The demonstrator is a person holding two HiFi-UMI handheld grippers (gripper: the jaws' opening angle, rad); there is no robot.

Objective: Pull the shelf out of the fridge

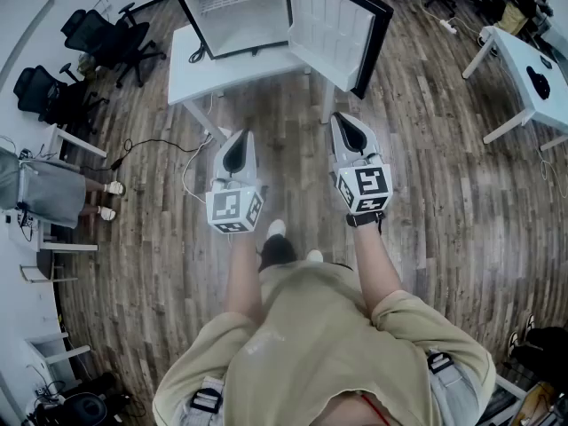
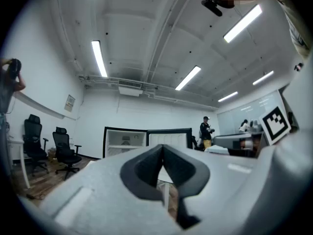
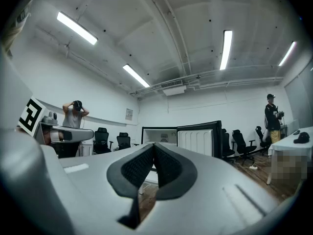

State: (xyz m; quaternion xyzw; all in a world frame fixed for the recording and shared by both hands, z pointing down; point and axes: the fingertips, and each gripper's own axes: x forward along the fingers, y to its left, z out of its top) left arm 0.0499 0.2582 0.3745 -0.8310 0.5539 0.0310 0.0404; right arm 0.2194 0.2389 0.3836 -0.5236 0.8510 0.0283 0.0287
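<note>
A small black fridge with a white interior (image 1: pixel 235 11) stands on a white rectangular surface (image 1: pixel 191 74). Its white-lined door (image 1: pixel 337 29) is swung wide open at the fridge's right side. The flat white shelf (image 2: pixel 123 146) lies inside the fridge, spanning the cavity at about mid-height, and nothing touches it.

The person stands on the brown wooden plank floor (image 1: pixel 284 140) in front of the fridge, well apart from it, with both forearms extended toward it. The grey left hand-held gripper (image 1: pixel 238 140) is in front of the fridge's open cavity, short of the near edge of the surface that carries the fridge. Its two dark pads (image 2: pixel 146 170) are pressed together at the tips with nothing between them. The grey right hand-held gripper (image 1: pixel 351 122) is level with the left one, in front of the fridge's open door. Its jaws are likewise closed, the ribbed black pads (image 3: pixel 137 168) meeting at the tip, and it carries nothing. Both point toward the fridge, and their marker cubes face back toward the person.

Black office chairs (image 1: pixel 102 38) stand to the left of the fridge, near the wall. A second white desk (image 1: pixel 519 56) stands to the right of the fridge, well apart from it. A person in grey clothing (image 1: pixel 44 189) sits far to the fridge's left.
</note>
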